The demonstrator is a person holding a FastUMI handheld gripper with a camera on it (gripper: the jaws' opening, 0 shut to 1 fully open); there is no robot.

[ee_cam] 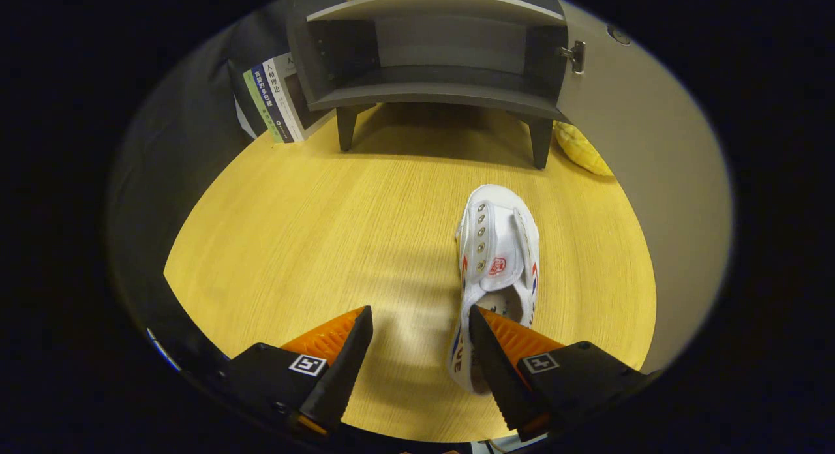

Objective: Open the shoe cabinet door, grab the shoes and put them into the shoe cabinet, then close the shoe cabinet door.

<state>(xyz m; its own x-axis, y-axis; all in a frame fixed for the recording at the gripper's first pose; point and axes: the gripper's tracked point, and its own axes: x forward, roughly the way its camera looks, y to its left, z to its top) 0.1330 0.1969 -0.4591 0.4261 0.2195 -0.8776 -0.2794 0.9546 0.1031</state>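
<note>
Hand-held gripper low over the table, fingers spread wide apart, gripping nothing. Right finger standing at the heel opening of the shoe, apparently just inside or over it; exact contact impossible to tell. Left finger well apart from the shoe, over bare wood.

Round wooden table, light oak grain, carrying everything else.

Shoe cabinet at the far side of the table, well beyond the shoe: dark grey, raised on short tapered legs, compartment open toward the gripper and holding no shoe. Cabinet door swung open to the right of the shoe, pale inner face turned inward, a small metal latch at its edge near the cabinet.

White canvas shoe lying on the table just ahead of the fingers, toe toward the cabinet, heel toward the gripper. Metal eyelets along the tongue, small red badge on it, red and blue stripes along the sides.

Books leaning left of the cabinet, far beyond the shoe to its left.

Yellow textured object beyond the shoe, beside the cabinet's right leg, partly hidden by the door.
</note>
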